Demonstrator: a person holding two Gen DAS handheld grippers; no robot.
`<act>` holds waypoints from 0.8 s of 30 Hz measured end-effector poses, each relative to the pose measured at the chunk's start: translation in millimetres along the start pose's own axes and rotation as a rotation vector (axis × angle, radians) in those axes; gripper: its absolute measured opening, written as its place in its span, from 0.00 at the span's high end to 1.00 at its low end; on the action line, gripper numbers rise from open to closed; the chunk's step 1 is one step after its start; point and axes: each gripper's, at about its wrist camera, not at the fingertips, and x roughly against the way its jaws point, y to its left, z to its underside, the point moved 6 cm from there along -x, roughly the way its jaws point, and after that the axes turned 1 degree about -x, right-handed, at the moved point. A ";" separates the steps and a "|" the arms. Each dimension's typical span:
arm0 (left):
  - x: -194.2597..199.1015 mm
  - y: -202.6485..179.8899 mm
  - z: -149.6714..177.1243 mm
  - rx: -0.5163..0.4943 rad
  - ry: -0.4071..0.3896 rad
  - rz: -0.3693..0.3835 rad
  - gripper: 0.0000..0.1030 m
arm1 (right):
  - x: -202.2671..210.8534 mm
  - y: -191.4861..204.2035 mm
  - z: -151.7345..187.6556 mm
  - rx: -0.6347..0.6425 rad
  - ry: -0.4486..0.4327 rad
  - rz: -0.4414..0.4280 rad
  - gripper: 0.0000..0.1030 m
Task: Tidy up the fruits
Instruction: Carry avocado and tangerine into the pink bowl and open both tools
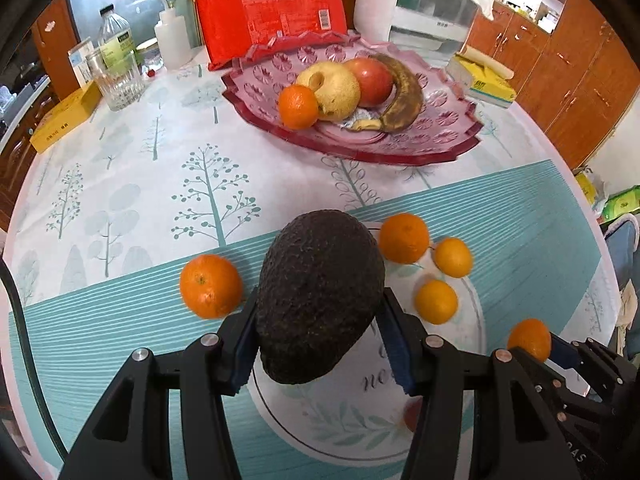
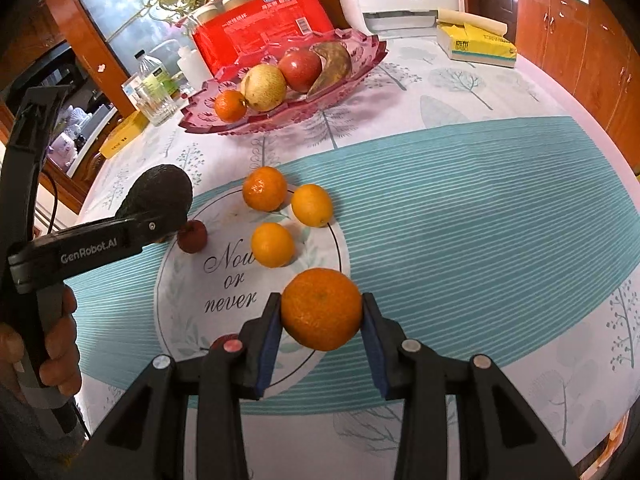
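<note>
My left gripper (image 1: 320, 340) is shut on a dark avocado (image 1: 320, 300) and holds it above the tablecloth; the avocado also shows in the right wrist view (image 2: 160, 194). My right gripper (image 2: 322, 320) is shut on an orange mandarin (image 2: 322, 309), which also shows at the left view's right edge (image 1: 530, 338). Three loose mandarins (image 2: 272, 245) lie on the cloth's round print, another (image 1: 210, 286) lies further left. A pink glass fruit tray (image 1: 448, 120) at the back holds a mandarin (image 1: 298, 106), a pear, an apple and a brown banana (image 1: 404, 96).
Two small red fruits (image 2: 193, 236) lie on the cloth near the left gripper. Behind the tray stand a red package (image 1: 272, 12), bottles, a glass jar (image 1: 118, 80), a yellow box (image 1: 66, 122) and a tissue pack (image 2: 476, 46). Wooden cabinets stand to the right.
</note>
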 end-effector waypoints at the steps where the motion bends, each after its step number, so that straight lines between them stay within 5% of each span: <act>1: 5.0 -1.5 -0.6 -0.001 -0.008 0.002 0.48 | 1.9 -0.2 0.3 0.001 -0.003 -0.003 0.63; 13: 93.0 -25.7 -29.2 -0.035 -0.116 0.034 0.48 | 48.1 10.5 -23.3 0.044 -0.090 -0.068 0.63; 24: 180.5 -21.6 -108.5 -0.110 -0.239 -0.001 0.48 | 120.3 38.2 -111.2 0.163 -0.241 -0.096 0.63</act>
